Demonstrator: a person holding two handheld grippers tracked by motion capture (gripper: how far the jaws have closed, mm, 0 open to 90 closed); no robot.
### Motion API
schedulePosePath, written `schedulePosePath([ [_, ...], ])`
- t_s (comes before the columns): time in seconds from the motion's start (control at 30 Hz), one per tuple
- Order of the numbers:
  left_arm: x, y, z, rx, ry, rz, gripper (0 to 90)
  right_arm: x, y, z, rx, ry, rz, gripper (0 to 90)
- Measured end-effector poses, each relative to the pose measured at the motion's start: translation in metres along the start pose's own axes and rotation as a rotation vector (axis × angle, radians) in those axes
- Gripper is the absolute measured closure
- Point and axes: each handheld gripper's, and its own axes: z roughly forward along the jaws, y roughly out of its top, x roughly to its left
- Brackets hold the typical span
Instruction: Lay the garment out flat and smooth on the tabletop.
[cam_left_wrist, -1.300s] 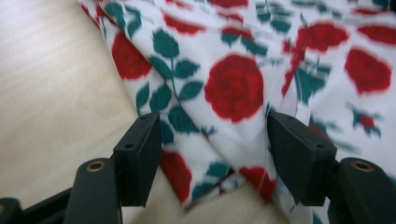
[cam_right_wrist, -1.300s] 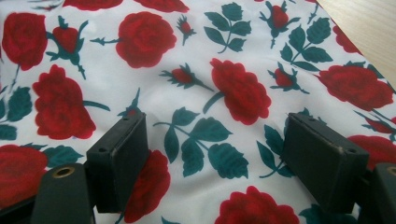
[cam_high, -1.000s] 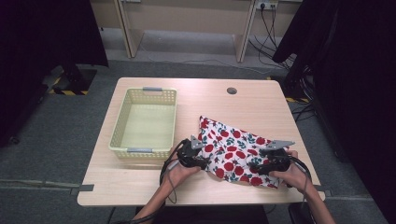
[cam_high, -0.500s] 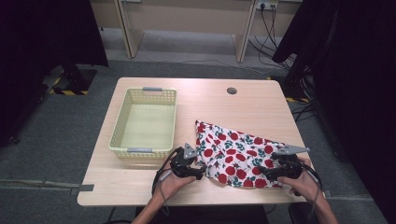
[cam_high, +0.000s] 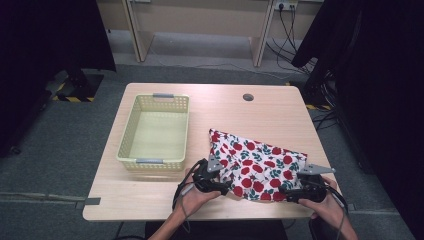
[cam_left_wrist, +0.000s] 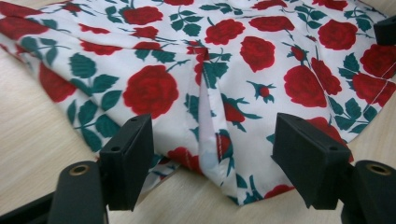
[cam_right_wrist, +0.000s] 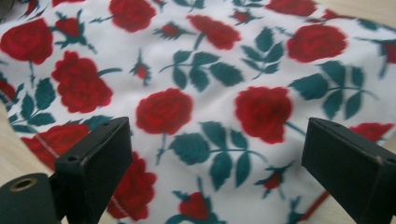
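A white cotton cloth printed with red roses and green leaves (cam_high: 257, 167) is lying rumpled on the pale wooden table (cam_high: 270, 112), at about five o'clock from the table's middle, near the front edge. A raised fold (cam_left_wrist: 205, 116) is running down its near hem in the left gripper view. The left gripper (cam_high: 220, 184) is sitting at the cloth's seven o'clock corner, its jaws standing apart after just opening, pads clear of the fabric. The right gripper (cam_high: 295, 194) is at the cloth's five o'clock edge, jaws likewise just widening, nothing pinched. A pale yellow perforated plastic basket (cam_high: 129, 135) is resting at the cloth's nine o'clock, well apart
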Motion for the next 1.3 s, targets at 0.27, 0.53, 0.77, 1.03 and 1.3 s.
schedulePosePath([
  [0.27, 0.001, -0.003, 0.012, 0.025, 0.033, 0.048, 49.8, 0.008, -0.006, 0.010, 0.025, -0.013, -0.047, 25.6],
  [0.53, -0.001, -0.001, 0.004, -0.008, 0.004, 0.087, 76.8, 0.005, -0.006, 0.004, -0.003, 0.048, -0.114, 70.1],
  [0.77, 0.000, 0.009, -0.007, -0.041, -0.036, 0.081, 84.3, 0.000, 0.001, -0.009, -0.055, 0.081, -0.122, 76.0],
  [1.03, 0.005, 0.027, -0.016, -0.085, -0.062, 0.057, 85.8, -0.004, 0.027, -0.024, -0.121, 0.112, -0.157, 76.6],
  [1.3, 0.011, 0.052, -0.027, -0.124, -0.070, 0.050, 86.2, -0.009, 0.054, -0.025, -0.134, 0.153, -0.162, 76.9],
])
